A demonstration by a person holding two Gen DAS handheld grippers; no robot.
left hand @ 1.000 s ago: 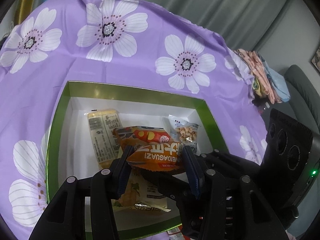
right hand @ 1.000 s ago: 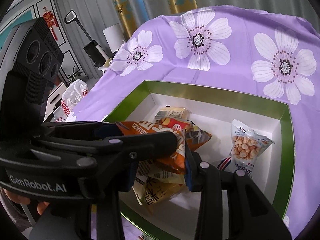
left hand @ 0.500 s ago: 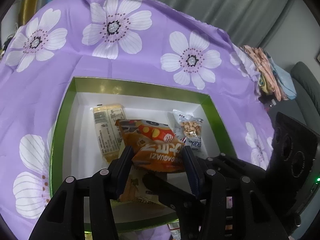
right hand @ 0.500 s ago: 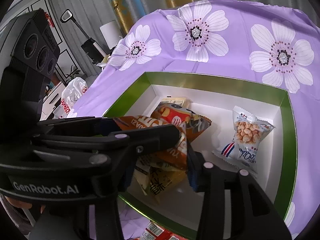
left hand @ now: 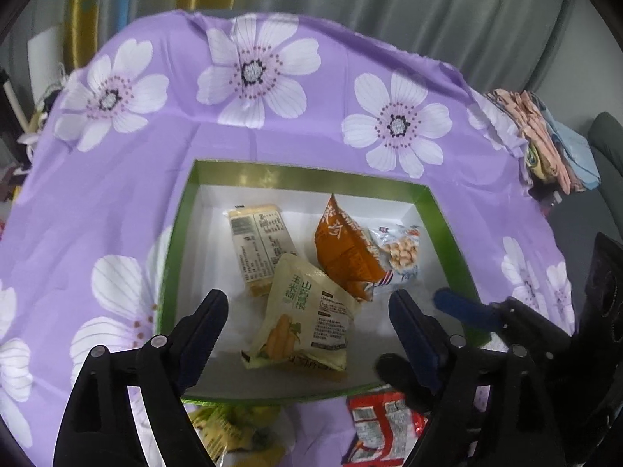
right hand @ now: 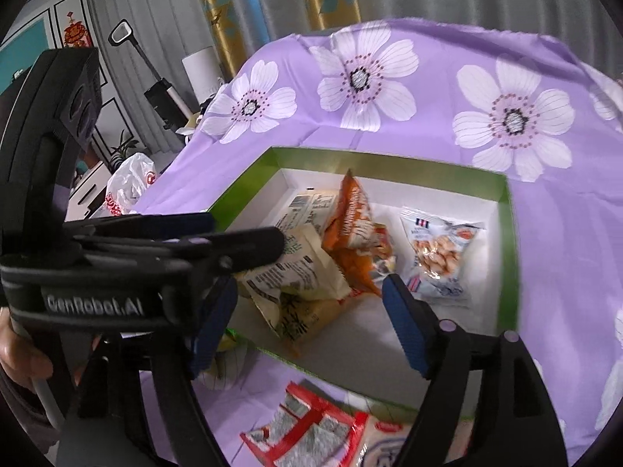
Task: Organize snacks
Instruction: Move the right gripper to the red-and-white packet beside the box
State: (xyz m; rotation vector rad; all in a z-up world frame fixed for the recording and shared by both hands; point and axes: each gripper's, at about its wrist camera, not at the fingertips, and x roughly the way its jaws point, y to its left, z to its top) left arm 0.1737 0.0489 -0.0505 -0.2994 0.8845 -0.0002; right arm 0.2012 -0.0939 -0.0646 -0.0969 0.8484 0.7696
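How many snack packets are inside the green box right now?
4: a pale yellow packet at back left, an orange bag tilted mid-back, a clear puffs packet at right, a corn packet in front. Others could lie underneath.

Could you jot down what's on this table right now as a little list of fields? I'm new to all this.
container: green-rimmed box on purple flowered tablecloth
inside box: orange snack bag, corn snack packet, pale yellow bar packet, clear packet of round puffs
outside box: red packet, yellow-green packet
left gripper: opening, holding nothing
right gripper: opening, holding nothing
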